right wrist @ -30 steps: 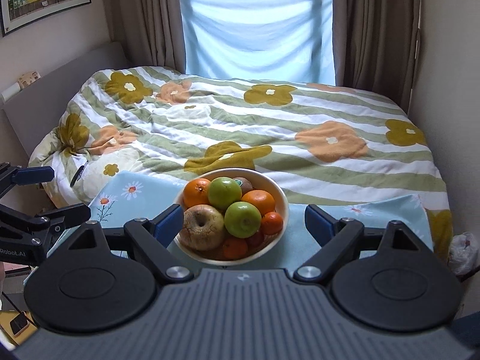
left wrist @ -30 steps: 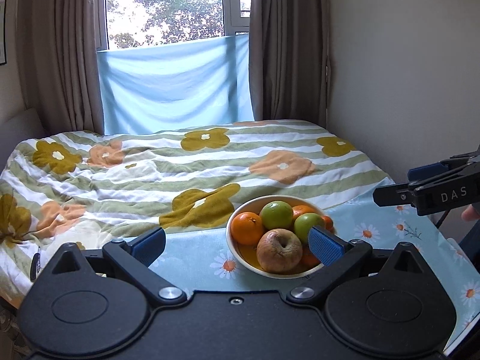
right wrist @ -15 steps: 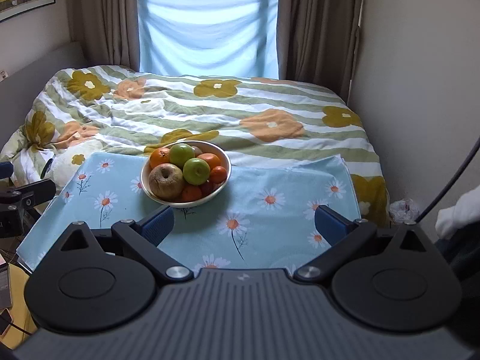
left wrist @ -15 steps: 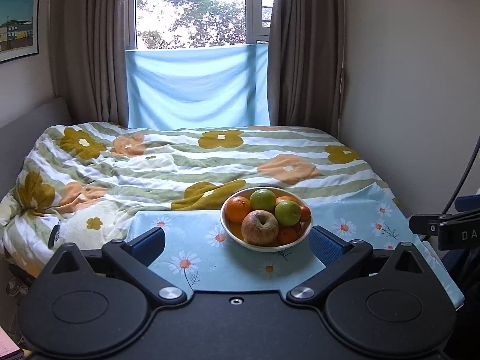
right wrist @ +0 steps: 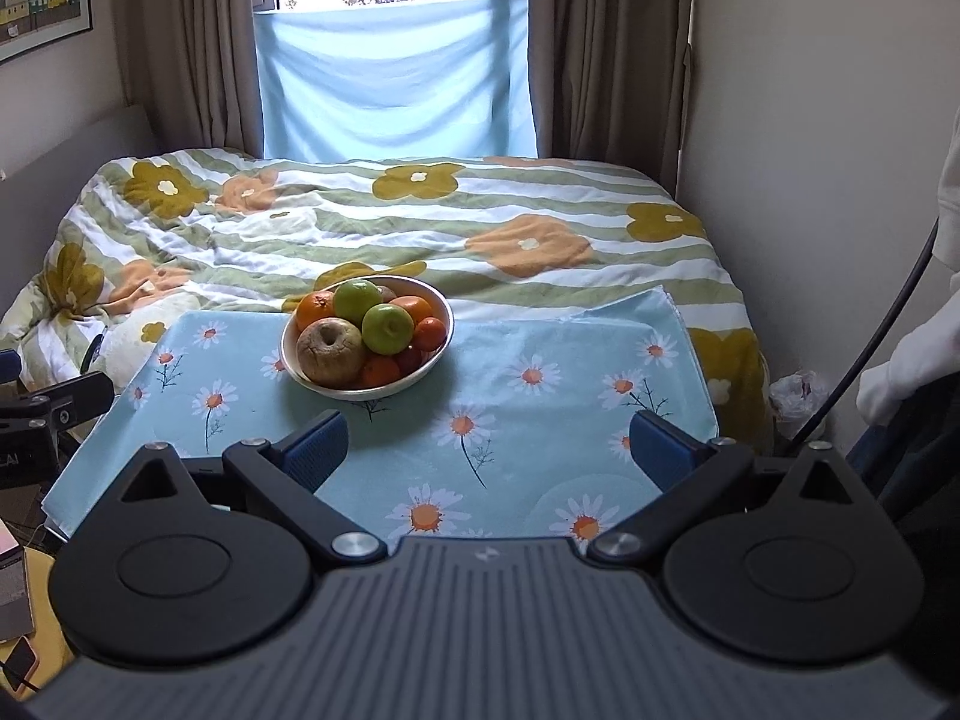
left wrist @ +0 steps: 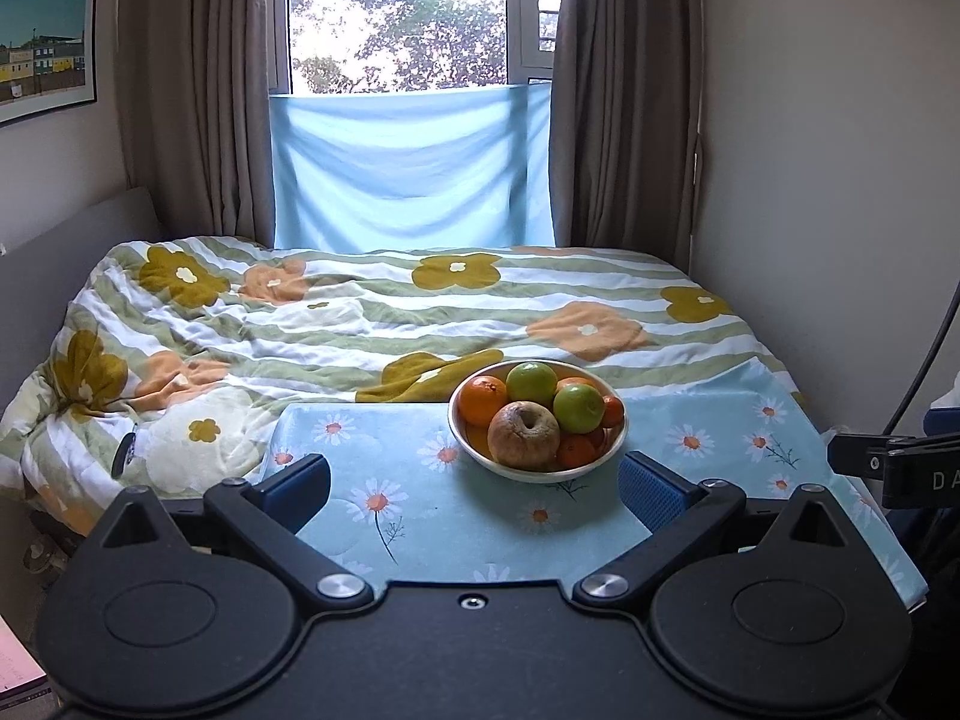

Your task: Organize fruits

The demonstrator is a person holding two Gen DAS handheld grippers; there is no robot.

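Observation:
A white bowl (left wrist: 474,450) (right wrist: 435,294) piled with fruit stands at the far side of a table under a light-blue daisy cloth (left wrist: 420,504) (right wrist: 510,420). In it lie a wrinkled brownish apple (left wrist: 523,435) (right wrist: 329,351), two green apples (left wrist: 578,408) (right wrist: 387,328), an orange (left wrist: 478,399) (right wrist: 315,308) and several small tangerines. My left gripper (left wrist: 474,486) is open and empty, held back from the bowl's near side. My right gripper (right wrist: 489,450) is open and empty too, well short of the bowl and to its right. Each gripper's body shows at the edge of the other's view.
Behind the table lies a bed with a flowered, striped duvet (left wrist: 372,312) (right wrist: 384,216). A window with brown curtains and a blue sheet (left wrist: 408,174) is at the back. A wall runs along the right. A person's white sleeve (right wrist: 912,360) and a black cable (right wrist: 882,330) are at right.
Both grippers have pulled back from the bowl, which now looks smaller and farther off. More of the daisy cloth shows in front of it. Both stay open.

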